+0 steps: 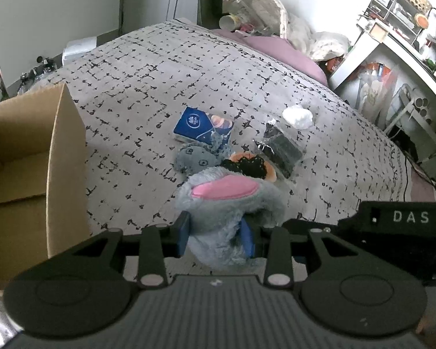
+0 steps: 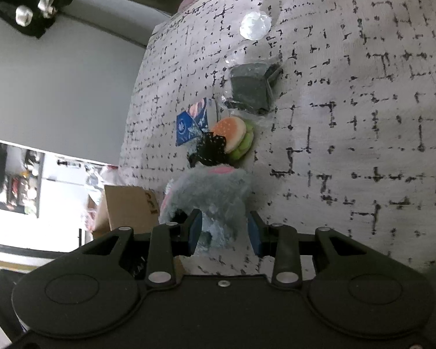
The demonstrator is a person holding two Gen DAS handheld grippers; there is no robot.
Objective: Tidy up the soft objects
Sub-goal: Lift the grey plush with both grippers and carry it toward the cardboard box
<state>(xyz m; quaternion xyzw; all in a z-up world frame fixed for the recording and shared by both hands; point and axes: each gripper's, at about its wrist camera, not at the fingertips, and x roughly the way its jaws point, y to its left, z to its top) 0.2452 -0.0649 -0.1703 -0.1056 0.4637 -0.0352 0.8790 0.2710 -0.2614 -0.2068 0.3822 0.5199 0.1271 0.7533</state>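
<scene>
A grey plush toy with pink ears (image 1: 226, 203) is held above the patterned bedspread (image 1: 148, 81). My left gripper (image 1: 216, 237) is shut on one end of it. My right gripper (image 2: 225, 234) is shut on the same plush (image 2: 212, 192) from the other side. On the bed beyond lie a burger plush (image 2: 232, 136), a black knitted item (image 2: 209, 148), a small grey plush (image 1: 194, 157), a blue packet (image 1: 200, 125), a dark bagged cloth (image 1: 282, 148) and a white wad (image 1: 298, 116).
An open cardboard box (image 1: 29, 157) stands at the left of the bed; it also shows in the right wrist view (image 2: 128, 206). Pink bedding and bottles (image 1: 247, 5) lie at the bed's far end. White shelves (image 1: 392, 67) stand to the right.
</scene>
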